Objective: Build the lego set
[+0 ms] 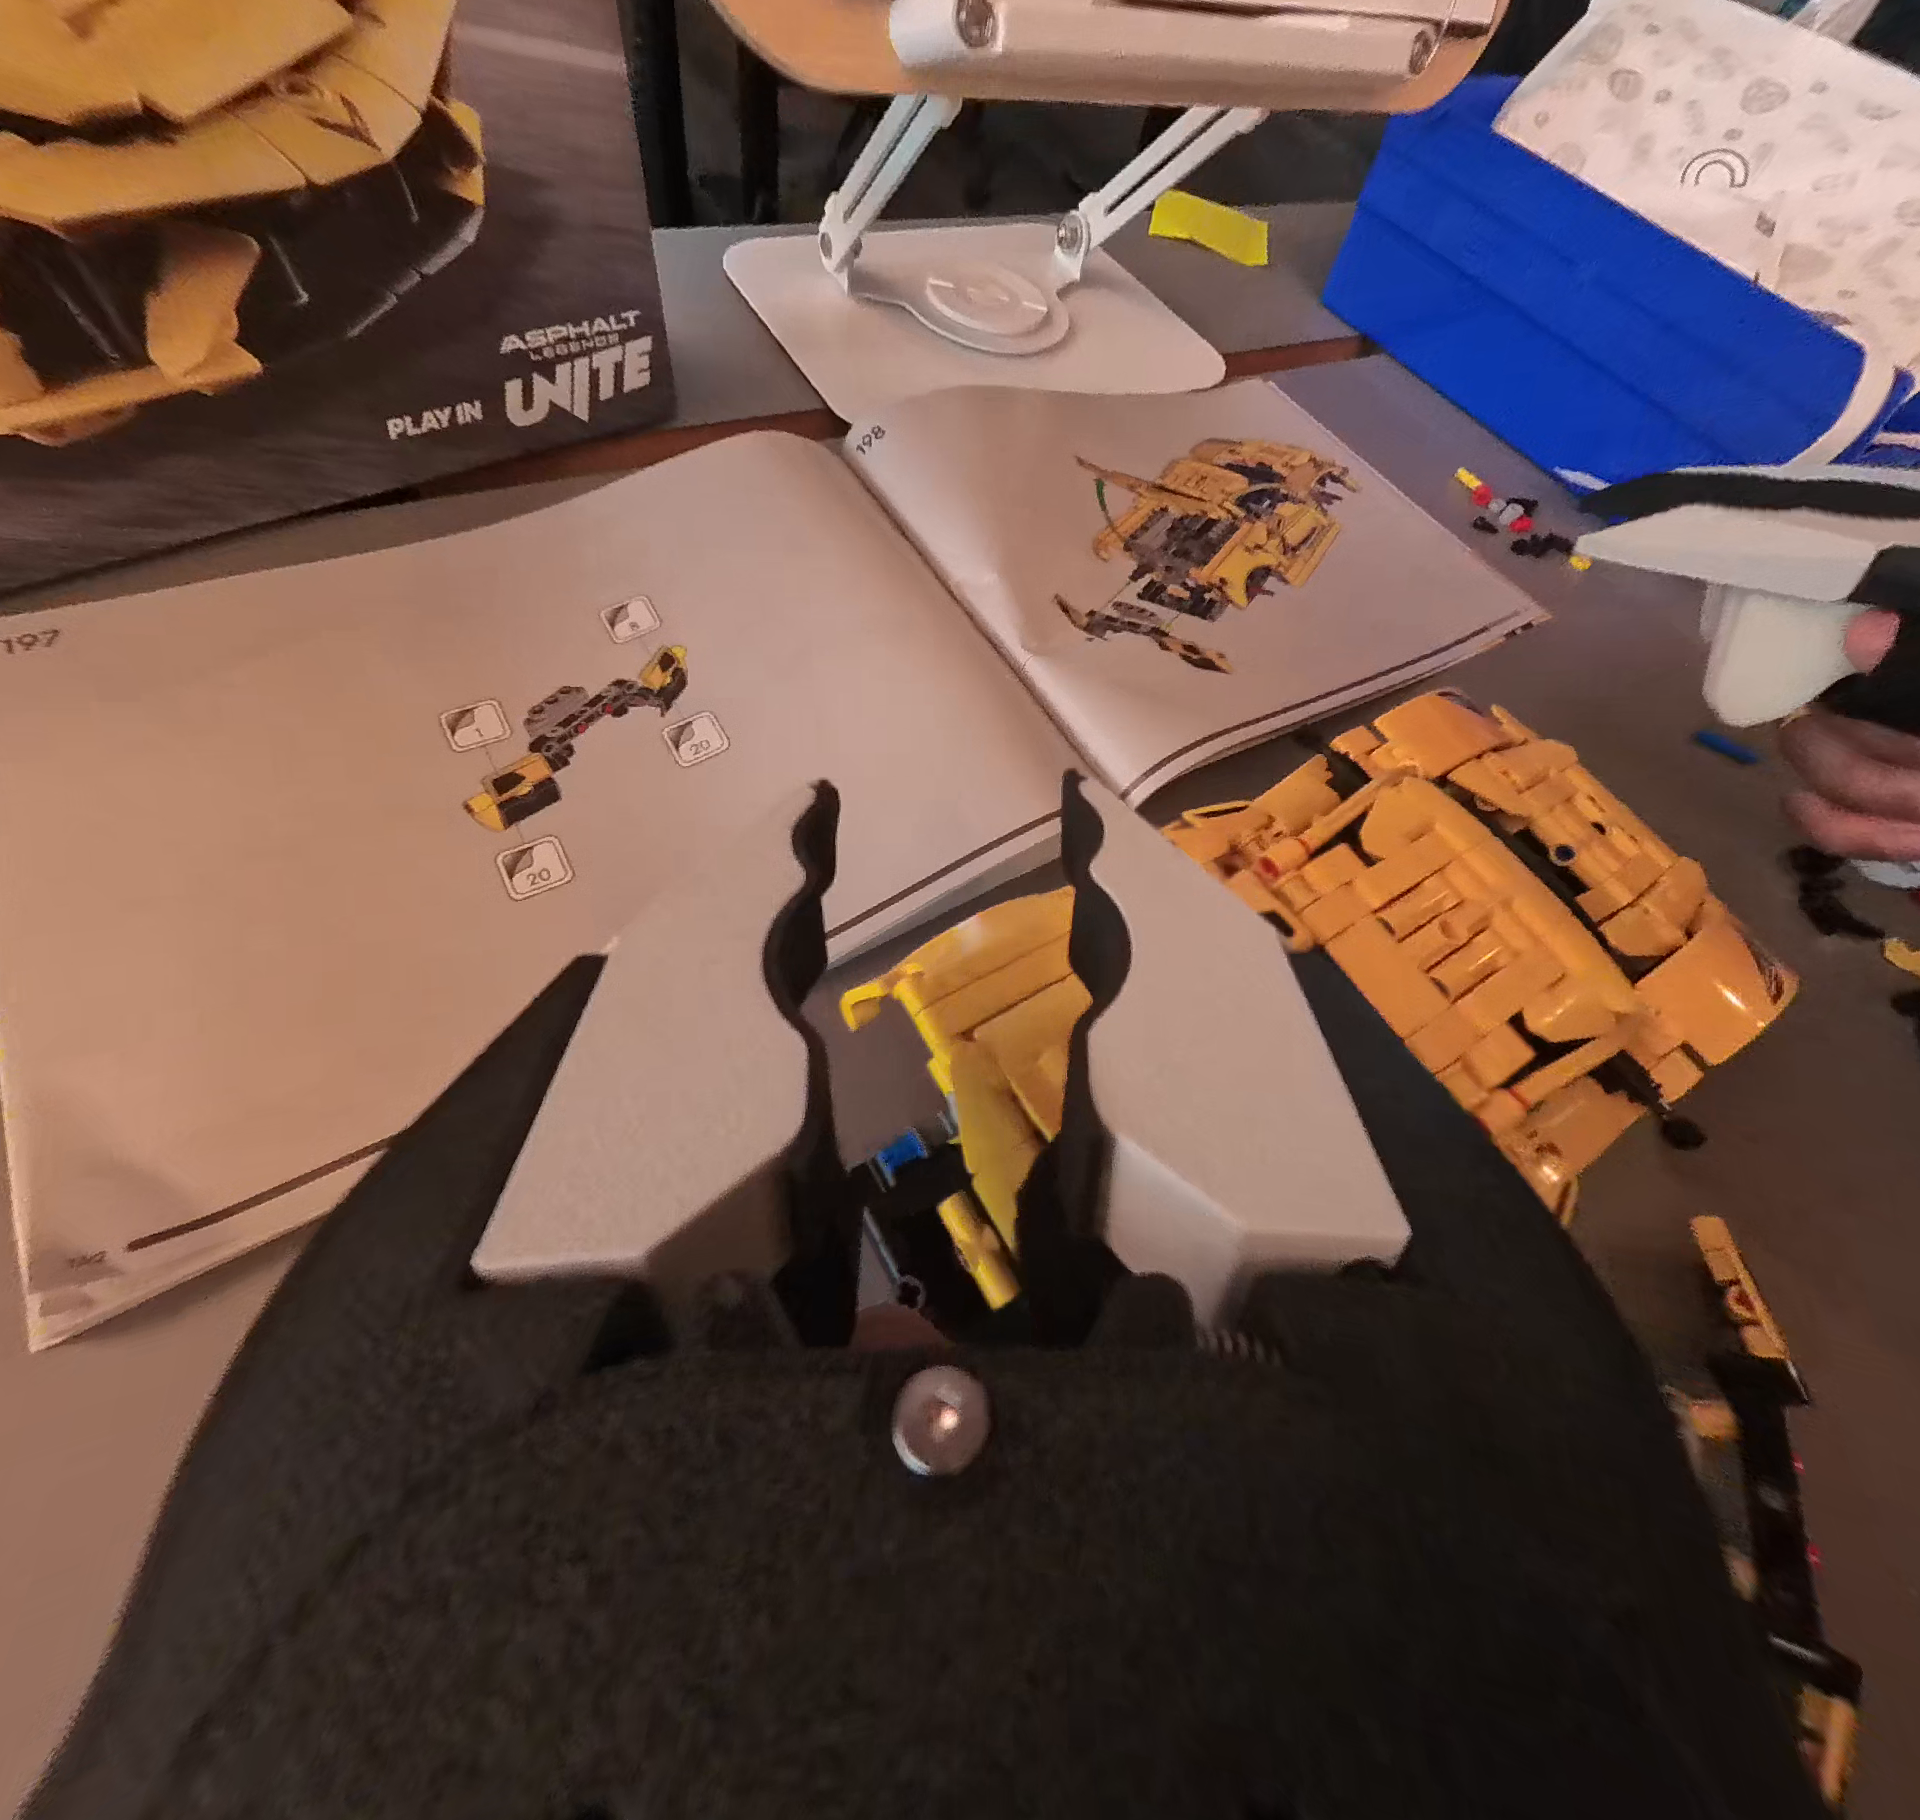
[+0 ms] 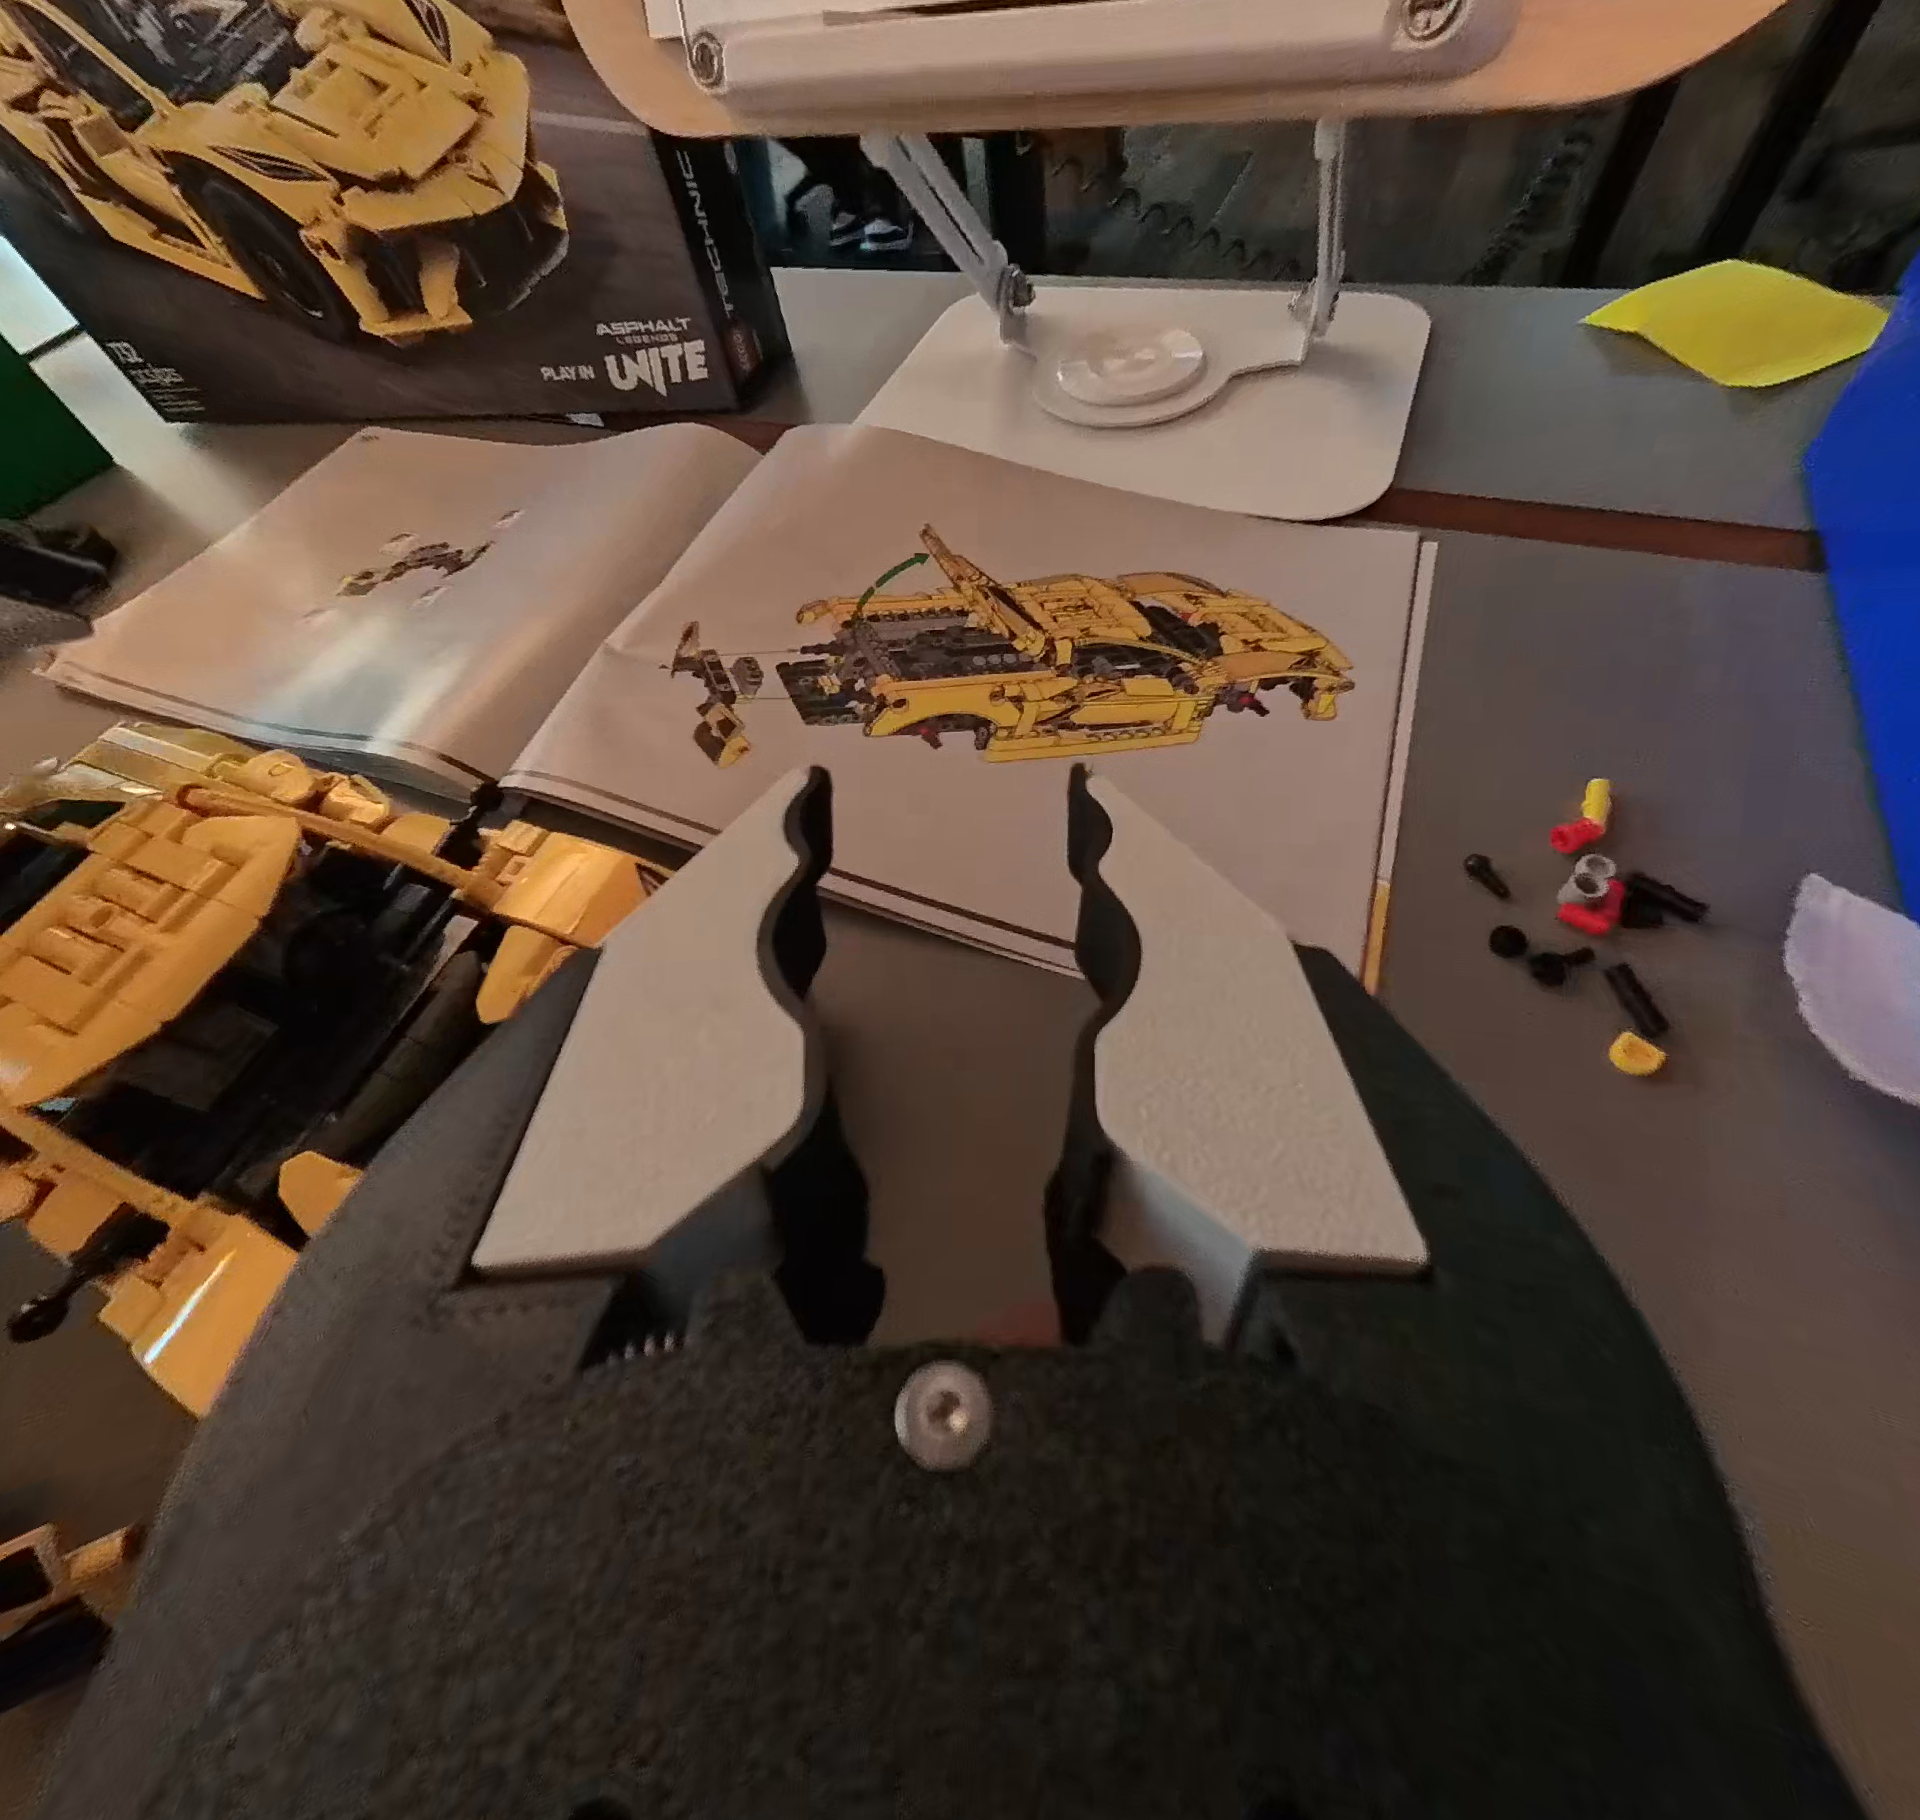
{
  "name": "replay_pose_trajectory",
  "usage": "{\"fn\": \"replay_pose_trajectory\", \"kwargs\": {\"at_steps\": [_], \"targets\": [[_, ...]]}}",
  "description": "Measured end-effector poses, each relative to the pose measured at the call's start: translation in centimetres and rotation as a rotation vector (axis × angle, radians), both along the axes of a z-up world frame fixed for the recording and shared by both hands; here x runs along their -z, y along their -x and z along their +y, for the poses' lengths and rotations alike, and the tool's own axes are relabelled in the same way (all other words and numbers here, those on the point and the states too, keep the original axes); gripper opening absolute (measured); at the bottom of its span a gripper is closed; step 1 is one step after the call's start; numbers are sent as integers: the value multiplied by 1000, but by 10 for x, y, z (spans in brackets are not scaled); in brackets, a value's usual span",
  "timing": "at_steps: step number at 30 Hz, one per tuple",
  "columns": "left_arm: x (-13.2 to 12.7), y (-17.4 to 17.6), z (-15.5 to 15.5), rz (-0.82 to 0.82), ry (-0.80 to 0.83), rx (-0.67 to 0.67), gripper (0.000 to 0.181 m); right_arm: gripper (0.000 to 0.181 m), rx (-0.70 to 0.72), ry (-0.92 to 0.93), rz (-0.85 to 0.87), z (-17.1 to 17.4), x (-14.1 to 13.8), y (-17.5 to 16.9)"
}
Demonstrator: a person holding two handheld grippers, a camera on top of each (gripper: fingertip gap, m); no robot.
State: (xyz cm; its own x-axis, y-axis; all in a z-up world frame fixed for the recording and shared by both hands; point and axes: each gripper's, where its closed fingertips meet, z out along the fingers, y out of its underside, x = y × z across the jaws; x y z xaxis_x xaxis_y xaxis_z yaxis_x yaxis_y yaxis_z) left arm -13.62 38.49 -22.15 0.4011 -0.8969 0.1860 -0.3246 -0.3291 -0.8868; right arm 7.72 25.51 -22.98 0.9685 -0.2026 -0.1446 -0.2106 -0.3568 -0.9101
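Observation:
My left gripper hovers low over the table with its jaws wide apart. A small yellow, black and blue lego sub-assembly lies between its fingers; bare table shows beside it, and I cannot tell if a pad touches it. The yellow lego car body sits just to the right, and shows at the left of the right wrist view. My right gripper is open and empty above the open instruction booklet. It also shows at the right edge of the left wrist view, held by a hand.
The set's box stands at the back left. A white document stand is behind the booklet, a blue bin at the right. Several small loose pins lie right of the booklet. A black-and-yellow strip lies near the car.

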Motion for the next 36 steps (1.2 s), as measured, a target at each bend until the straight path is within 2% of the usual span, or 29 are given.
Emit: {"fn": "replay_pose_trajectory", "kwargs": {"at_steps": [8,17,36], "targets": [[1,-1,-4,-32,28,32,43,45,18,-12,-36,-6,-11,-4],[-6,0,-6,-71,2,45,42,45,7,27,-2,-3,7,-2],[-7,1,-4,-99,42,37,41,45,-6,20,14,-3,6,0]]}}
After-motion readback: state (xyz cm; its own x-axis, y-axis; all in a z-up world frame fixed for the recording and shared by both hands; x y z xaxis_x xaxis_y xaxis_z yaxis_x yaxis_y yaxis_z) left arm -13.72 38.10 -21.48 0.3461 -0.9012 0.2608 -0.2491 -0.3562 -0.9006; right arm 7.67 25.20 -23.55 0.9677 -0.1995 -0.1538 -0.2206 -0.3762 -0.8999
